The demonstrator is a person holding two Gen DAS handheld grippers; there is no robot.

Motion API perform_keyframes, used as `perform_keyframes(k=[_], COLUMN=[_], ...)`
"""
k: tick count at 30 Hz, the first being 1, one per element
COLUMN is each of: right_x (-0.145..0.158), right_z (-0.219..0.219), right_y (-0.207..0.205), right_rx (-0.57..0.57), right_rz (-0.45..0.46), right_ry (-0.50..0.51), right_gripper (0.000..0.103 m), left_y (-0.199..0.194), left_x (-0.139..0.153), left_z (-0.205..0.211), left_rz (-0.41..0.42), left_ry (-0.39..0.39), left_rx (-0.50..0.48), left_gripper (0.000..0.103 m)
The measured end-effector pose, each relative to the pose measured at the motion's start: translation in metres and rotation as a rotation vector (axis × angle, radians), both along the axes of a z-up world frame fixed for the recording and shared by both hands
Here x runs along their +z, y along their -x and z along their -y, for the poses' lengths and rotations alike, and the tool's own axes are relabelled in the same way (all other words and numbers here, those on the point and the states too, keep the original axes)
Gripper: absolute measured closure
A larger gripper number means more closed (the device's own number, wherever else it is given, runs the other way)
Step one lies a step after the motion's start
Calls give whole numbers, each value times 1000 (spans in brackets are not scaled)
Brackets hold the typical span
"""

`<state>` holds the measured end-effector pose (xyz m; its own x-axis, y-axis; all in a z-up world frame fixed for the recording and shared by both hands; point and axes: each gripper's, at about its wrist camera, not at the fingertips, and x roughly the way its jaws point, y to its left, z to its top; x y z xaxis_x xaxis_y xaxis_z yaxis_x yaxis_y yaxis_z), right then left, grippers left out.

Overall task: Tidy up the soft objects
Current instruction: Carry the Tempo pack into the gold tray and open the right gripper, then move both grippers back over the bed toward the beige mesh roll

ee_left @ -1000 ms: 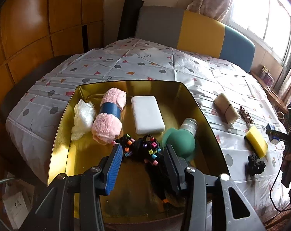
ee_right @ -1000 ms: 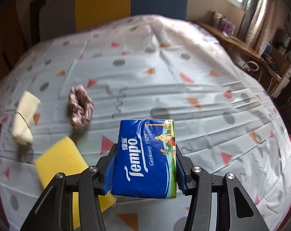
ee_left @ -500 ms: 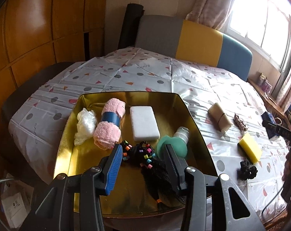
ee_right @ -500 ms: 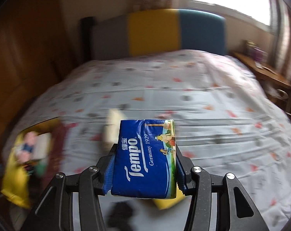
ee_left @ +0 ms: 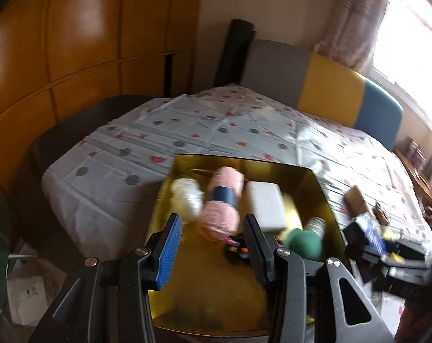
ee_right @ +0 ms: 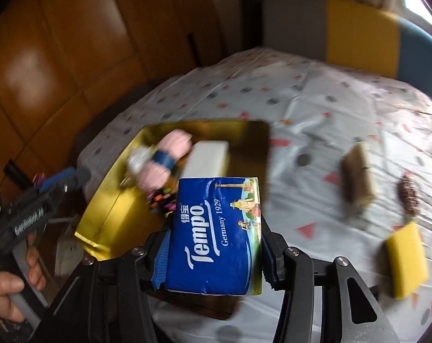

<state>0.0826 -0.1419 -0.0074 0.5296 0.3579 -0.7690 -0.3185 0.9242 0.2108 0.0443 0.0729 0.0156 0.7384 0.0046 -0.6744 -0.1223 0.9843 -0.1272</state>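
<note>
Patterned cloth covers the surface (ee_right: 316, 105); right gripper (ee_right: 213, 245), jaws clamped on the light, squashy Tempo tissue pack (ee_right: 216, 234), nears the gold tray (ee_right: 107, 208); left gripper (ee_left: 213, 245) empty, part-open.

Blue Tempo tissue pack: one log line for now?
right gripper: shut on blue Tempo tissue pack | left gripper: open, empty | gold metal tray: partly filled

Right hand-held gripper (ee_right: 214, 238) carried tissue pack (ee_right: 216, 234) (blue) from bare tablecloth to gold tray (ee_right: 101, 225).
</note>
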Motion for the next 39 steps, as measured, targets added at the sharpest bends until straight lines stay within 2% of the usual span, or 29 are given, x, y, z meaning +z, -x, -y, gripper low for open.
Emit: perform_keyframes(k=[5,9,12,14,16,18,22,24,30,39], right_x=[-13,-21,-26,-31,-38,-48,-56,-58,-33,0], right_z=[-37,-62,-83,-96,-107,-113,-119,-120,-101,-18], right_y=[1,-3,-9,-14,-18,-25,-28,-28,-21,-13], right_rx=[92,129,144,150,143,132,141,163,132,-4], right_rz=[-32,-56,-64,-81,-76,-115,-147,-176,-101,19], right_ry=[-9,-41,-25,-33,-1,3,-51,-93,-151,-119], right_gripper=[51,51,51,51,50,50,47,39,36,30], left_y=[9,18,23,26,27,29,29,27,26,20], left_x=[-3,-2,-2,-1,-1,-1,-9,-11,-9,-10], left_z=[-31,-50,-61,-63,-64,-62,-58,-55,-42,-4], left_rz=[4,14,17,21,18,22,1,-4,3,-16], left_ry=[11,19,27,14,6,4,7,10,-6,-21], left_rx=[67,115,138,136,132,121,112,110,76,-26], left_gripper=[58,58,58,58,58,58,58,58,58,58])
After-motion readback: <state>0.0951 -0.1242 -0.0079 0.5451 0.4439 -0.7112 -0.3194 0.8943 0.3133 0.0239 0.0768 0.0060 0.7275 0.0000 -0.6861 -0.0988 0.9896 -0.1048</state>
